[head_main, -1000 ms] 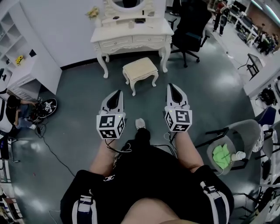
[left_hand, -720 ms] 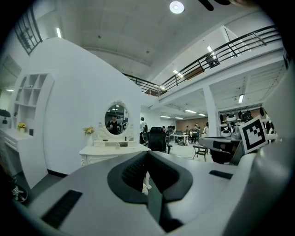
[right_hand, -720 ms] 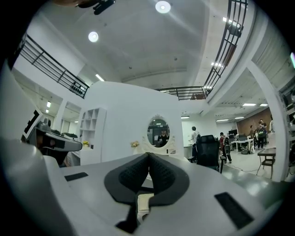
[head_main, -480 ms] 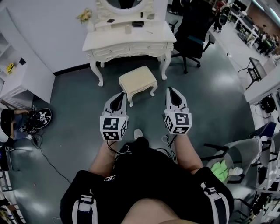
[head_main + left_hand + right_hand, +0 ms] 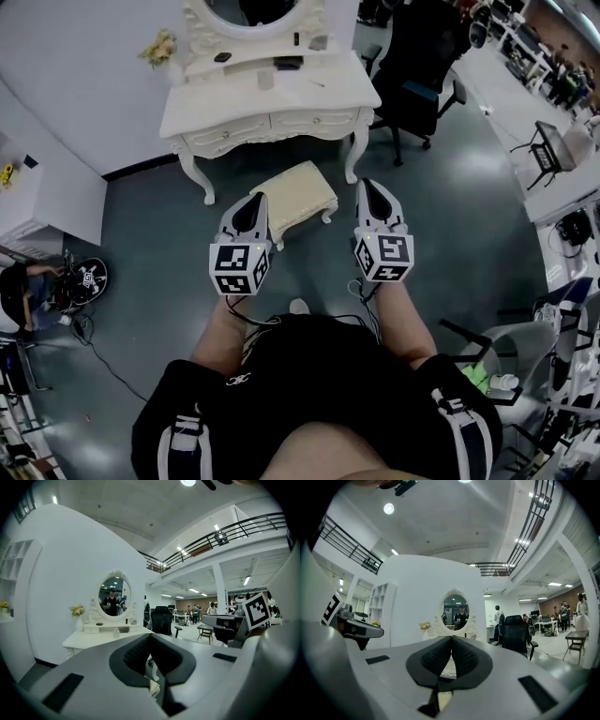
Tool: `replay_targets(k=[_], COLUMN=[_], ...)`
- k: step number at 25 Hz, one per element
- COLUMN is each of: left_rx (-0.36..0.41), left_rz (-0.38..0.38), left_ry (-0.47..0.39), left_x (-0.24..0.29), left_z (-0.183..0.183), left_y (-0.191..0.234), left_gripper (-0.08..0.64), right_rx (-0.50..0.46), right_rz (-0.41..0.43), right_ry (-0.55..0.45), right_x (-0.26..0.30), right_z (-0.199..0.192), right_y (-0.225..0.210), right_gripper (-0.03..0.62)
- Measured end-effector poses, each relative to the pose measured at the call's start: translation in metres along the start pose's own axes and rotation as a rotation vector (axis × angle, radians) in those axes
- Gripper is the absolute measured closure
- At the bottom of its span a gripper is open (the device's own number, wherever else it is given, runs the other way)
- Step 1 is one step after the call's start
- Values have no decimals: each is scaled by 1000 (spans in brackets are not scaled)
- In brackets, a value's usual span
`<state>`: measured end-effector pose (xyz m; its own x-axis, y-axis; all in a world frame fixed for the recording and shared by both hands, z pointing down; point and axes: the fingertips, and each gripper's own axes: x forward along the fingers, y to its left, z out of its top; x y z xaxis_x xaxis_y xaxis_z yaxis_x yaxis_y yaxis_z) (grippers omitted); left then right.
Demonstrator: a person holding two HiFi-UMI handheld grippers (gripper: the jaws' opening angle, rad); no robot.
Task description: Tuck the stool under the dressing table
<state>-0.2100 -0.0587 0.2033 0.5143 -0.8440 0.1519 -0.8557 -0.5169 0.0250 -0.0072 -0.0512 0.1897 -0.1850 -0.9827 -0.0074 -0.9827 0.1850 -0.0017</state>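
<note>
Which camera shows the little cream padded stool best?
The head view: the cream padded stool shows nearly whole from above, in front of the white dressing table. Both gripper views show just a cream sliver of the stool low in the picture.

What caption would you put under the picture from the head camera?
The left gripper and right gripper, both shut, point toward the cream stool standing before the white dressing table.
</note>
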Motion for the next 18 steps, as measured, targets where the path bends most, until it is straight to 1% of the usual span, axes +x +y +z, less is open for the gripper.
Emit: replay_targets(k=[3,6,9,11,15,18], left_rx=[-6,-10,-27,-31,-40,-44], left_rz=[-9,-8,-1,22,74,129], left_ry=[2,10,19,19,11,5], left_x=[24,40,50,58,75,94], left_z=[5,1,-4,-4,-2,4], left_y=[11,15,19,25,35,46], left_gripper=[543,543,543,543,543,543], right_rx=[17,53,51,56,103,104], right_rz=[5,21,41,62,120,176], right_ry=[1,16,23,26,45,54], right_x=[22,38,56,71,104,139], right_z=[-1,-10,-14,-17,-26,-27], right_y=[-7,-14,-20,-23,-33,-43], right_gripper=[577,577,577,577,577,577])
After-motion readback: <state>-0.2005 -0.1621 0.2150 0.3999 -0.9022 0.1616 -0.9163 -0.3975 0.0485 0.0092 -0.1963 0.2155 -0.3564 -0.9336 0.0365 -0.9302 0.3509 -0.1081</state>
